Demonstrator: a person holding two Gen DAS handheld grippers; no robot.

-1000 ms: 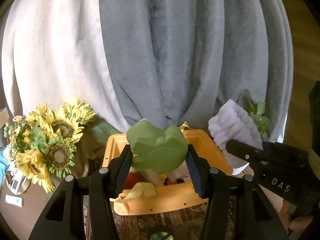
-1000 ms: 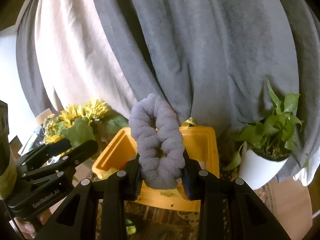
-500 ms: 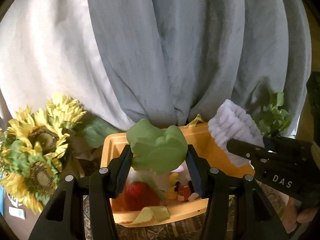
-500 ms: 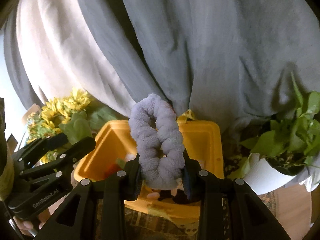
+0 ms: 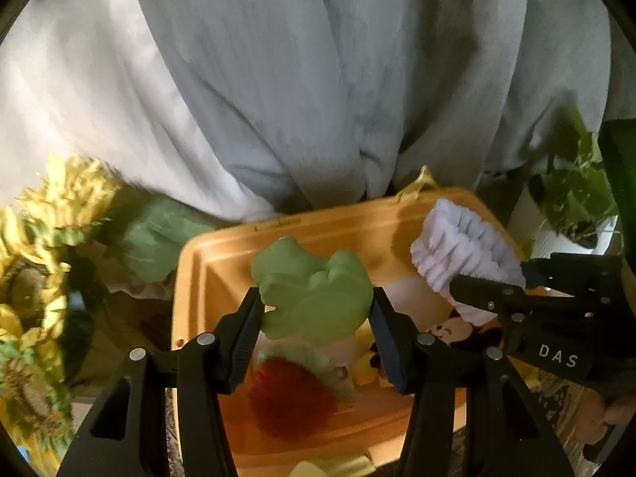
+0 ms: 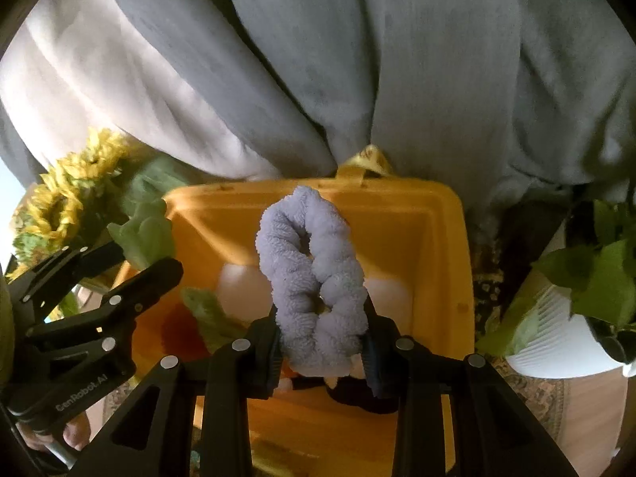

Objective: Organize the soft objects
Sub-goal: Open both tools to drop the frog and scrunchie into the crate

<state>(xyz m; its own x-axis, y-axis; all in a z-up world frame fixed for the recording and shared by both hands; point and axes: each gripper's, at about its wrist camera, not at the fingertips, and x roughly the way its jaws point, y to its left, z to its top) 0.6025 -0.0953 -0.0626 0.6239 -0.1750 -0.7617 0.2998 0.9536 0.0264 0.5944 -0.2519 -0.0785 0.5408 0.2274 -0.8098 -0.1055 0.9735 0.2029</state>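
I hold two tools over one yellow bin. My left tool is clamped on one green foam toy; my right tool is clamped on one lilac scrunchie. Both soft things hang above the bin's plush toys.

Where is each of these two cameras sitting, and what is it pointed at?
Left wrist: rides the left gripper, looking down along its fingers at the green foam toy it clamps over the yellow bin; the person's fingers show.
Right wrist: rides the right gripper, which clamps the lavender scrunchie.
Shared: bin, both grippers, sunflowers, grey curtain.
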